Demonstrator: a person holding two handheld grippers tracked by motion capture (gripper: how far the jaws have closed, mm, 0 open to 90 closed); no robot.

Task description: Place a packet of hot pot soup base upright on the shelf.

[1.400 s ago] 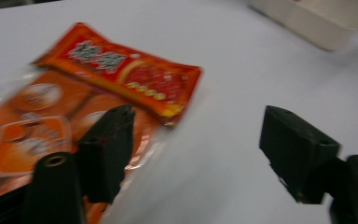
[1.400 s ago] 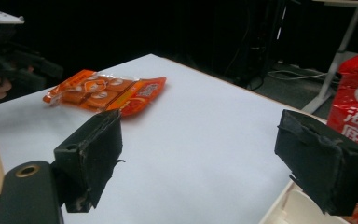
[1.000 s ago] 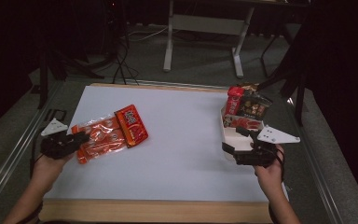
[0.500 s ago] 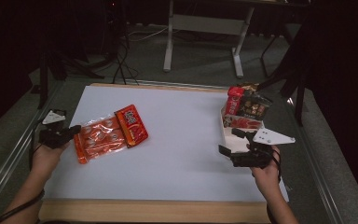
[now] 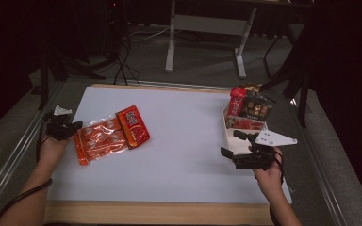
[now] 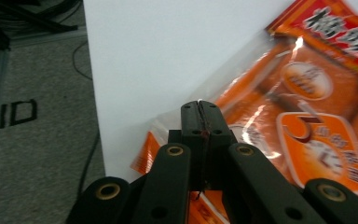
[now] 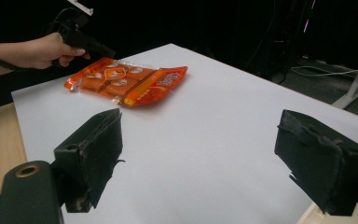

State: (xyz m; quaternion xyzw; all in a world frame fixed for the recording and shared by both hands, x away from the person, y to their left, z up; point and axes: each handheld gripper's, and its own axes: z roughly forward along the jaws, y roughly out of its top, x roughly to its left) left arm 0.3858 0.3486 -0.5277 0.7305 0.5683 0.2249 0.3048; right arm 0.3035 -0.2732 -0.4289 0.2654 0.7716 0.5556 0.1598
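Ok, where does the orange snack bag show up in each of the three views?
High view: orange snack bag lies left of centre on the white table.
Left gripper view: bag fills the right side, its corner at the shut left tool.
Right gripper view: bag upper left.
Shared landmark: the white table.

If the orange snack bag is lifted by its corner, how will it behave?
The orange snack bag is thin glossy film, so it will probably hang floppy from the left claw, which is shut on its clear edge. The shiny film may slip. It holds separate small packs, so it likely sags unevenly, yet seems light.
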